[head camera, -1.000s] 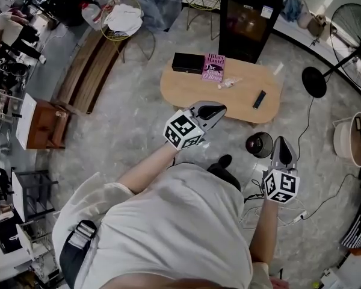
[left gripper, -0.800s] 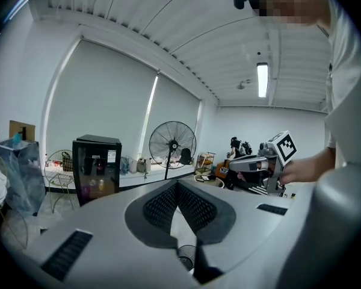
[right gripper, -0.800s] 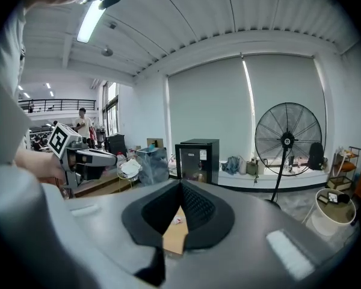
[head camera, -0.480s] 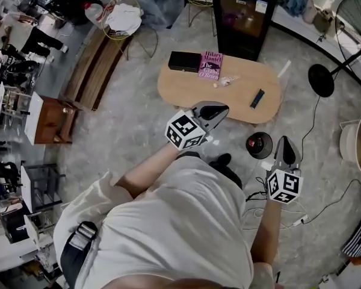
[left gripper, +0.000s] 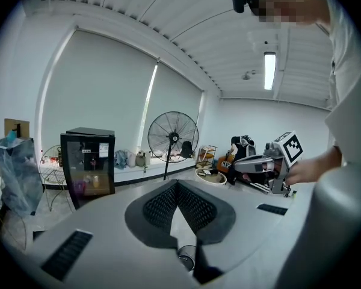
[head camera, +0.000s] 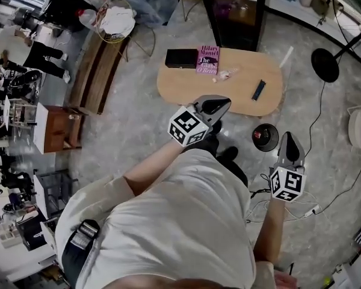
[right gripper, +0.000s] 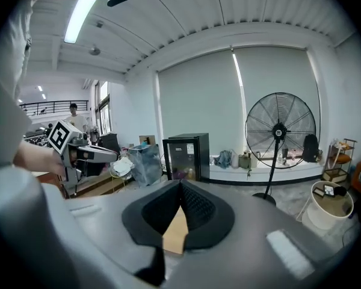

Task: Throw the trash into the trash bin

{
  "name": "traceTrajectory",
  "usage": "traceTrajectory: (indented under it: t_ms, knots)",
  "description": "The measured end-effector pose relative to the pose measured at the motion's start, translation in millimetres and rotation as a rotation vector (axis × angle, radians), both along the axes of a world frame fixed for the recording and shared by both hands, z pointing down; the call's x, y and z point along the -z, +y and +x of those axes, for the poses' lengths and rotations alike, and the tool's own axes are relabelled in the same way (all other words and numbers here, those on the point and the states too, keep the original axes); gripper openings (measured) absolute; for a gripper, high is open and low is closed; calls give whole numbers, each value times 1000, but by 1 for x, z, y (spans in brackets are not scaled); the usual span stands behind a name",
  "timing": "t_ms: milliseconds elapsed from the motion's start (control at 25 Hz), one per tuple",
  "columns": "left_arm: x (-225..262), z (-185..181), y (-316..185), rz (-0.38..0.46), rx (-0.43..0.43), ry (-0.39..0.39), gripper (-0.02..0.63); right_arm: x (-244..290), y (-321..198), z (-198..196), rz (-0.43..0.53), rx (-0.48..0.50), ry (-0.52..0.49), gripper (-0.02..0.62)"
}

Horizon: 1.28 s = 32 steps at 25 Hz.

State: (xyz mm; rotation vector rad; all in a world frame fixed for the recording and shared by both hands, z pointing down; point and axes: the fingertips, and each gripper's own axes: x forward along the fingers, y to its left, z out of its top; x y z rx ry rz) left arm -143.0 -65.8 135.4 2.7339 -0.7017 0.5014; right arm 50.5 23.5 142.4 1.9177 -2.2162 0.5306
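Fingers (left gripper: 159,206) of the left gripper (head camera: 221,105) and the right gripper (head camera: 289,138) are clenched on nothing (each pair meets at its tips), probably kept shut for the approach. A small crumpled pale wrapper (head camera: 227,74), the likely trash, lies on the oval wooden tabletop (head camera: 186,89) beside a pink book (head camera: 209,59), well apart from both grippers. A round black trash bin (head camera: 265,136) stands on the floor near the tabletop's edge, handy for a short drop.

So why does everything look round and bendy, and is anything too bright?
Head view: evenly lit, the table sharp, the floor curving away at the edges. Left gripper view: dark round border, bowed ceiling lines, a glaring ceiling light. Right gripper view: same fisheye bend; its light strip glares, while the fan looks sharp.
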Motion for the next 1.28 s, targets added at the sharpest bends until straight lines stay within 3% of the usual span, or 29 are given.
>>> traceTrajectory:
  t_ms: [400,720,1000,1280]
  knots:
    - [-29,18,-60,-4,-112,-35,6,-18,-35,10,-34,-130,-8,11]
    - [-81,35,-105,-64,-240,-71,14,-53,-63,8,-104,-221,-13,11]
    - [-135,44,-118,-149,-321,-133,198,-86,-61,-2,-167,-311,-37,11]
    - [-197,61,-124,-180,-387,-191,218,-128,-54,-2,-216,-386,-53,11]
